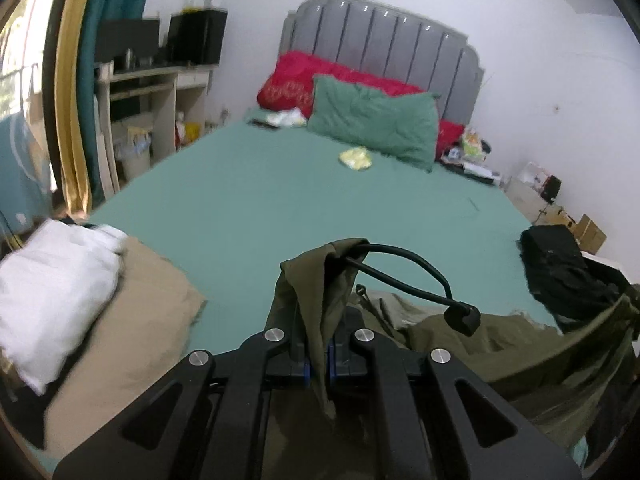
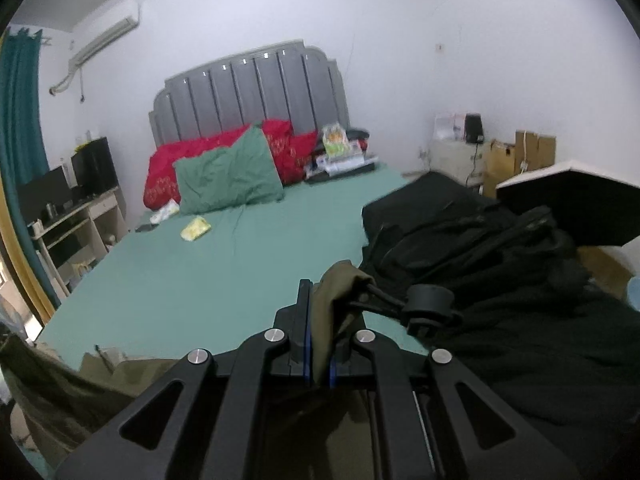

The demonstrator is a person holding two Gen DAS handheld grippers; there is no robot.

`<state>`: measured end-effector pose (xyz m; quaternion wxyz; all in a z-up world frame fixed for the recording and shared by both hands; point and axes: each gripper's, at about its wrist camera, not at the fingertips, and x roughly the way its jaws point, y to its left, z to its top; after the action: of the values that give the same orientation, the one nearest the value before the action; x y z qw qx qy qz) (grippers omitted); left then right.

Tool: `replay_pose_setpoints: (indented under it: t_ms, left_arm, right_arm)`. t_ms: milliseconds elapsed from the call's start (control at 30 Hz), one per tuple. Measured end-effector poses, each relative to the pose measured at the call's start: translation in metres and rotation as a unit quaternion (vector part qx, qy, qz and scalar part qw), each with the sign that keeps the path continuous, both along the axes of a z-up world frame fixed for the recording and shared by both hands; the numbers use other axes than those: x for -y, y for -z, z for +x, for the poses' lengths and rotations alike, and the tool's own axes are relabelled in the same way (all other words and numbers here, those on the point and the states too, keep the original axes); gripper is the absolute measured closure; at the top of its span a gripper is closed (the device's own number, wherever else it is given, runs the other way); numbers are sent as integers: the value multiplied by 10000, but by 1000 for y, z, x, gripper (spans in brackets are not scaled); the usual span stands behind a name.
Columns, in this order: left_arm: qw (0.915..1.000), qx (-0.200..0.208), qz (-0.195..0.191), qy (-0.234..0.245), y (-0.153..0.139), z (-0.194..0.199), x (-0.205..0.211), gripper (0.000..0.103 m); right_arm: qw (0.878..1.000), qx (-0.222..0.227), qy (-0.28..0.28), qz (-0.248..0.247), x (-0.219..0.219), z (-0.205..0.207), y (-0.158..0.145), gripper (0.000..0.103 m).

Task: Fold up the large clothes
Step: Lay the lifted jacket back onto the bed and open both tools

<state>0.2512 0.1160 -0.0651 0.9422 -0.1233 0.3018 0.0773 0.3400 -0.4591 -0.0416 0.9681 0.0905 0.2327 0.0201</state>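
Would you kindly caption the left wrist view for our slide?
Left gripper shut on an olive garment, drawcord dangling, above a green bed.

Olive-green garment (image 1: pixel 316 304), drawcord hem bunched, draped low over bed.

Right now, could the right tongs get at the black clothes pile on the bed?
Probably not as things stand. The right tongs are shut on the olive garment, so they are occupied. The black clothes pile lies close on their right with nothing between; letting go first would free them.

olive garment (image 1: pixel 316 304) matt cloth; bedsheet (image 1: pixel 280 200) smooth cloth
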Motion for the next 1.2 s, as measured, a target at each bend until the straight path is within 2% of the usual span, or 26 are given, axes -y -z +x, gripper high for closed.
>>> replay_pose_setpoints:
  t_ms: [133,300,400,467,533,600,700,733,767,800,867,900,1000,1100,1200]
  left_arm:
    - [9994,-331,-47,7,34,56,-2,96]
    - [9970,-771,-64,55,77,111,-1,92]
    - [9954,-900,-341,17,96,131,-10,65]
    - [9958,-707,-583,-81,94,127,-18,44]
    - [9974,-281,-627,-195,78,109,-21,34]
    - [9979,87,-608,-208,60,93,-20,31]
    - [9982,438,-390,-100,33,72,-10,28]
    - [9983,497,-291,126,26,69,-2,27]
    - [9980,456,-201,390,22,70,7,26]
    - [9966,204,-29,797,22,74,22,26]
    - [9906,-325,343,1282,31,79,47,26]
    - [9891,-409,453,1340,35,79,53,26]
    - [9868,-670,732,1280,50,75,62,26]
    - [9865,-932,716,1137,64,80,54,26]
    - [9808,-1318,980,1053,84,85,44,26]
  right_arm:
    - [9992,-334,-31,-203,-7,46,36,98]
    - [9961,-875,-2,126,4,98,79,98]
    - [9891,-1460,-182,65,2,128,112,94]
    - [9808,-1909,-395,99,2,141,133,87]
    - [9801,-1930,-388,245,8,136,136,84]
    - [9859,-1609,-436,129,10,122,118,79]
    - [9924,-1128,-471,-159,9,103,86,65]
    - [9928,-1057,-503,-241,5,101,77,50]
    - [9929,-1002,-519,-362,2,95,68,14]
    - [9935,-919,-412,-526,-1,93,62,1]
    - [9950,-584,-143,-803,-2,84,51,1]
    - [9956,-583,-82,-733,3,82,49,1]
    - [9951,-969,-215,-17,24,86,55,1]
    - [9893,-1405,-399,12,32,89,74,1]
    - [9827,-1779,-509,124,42,89,103,1]
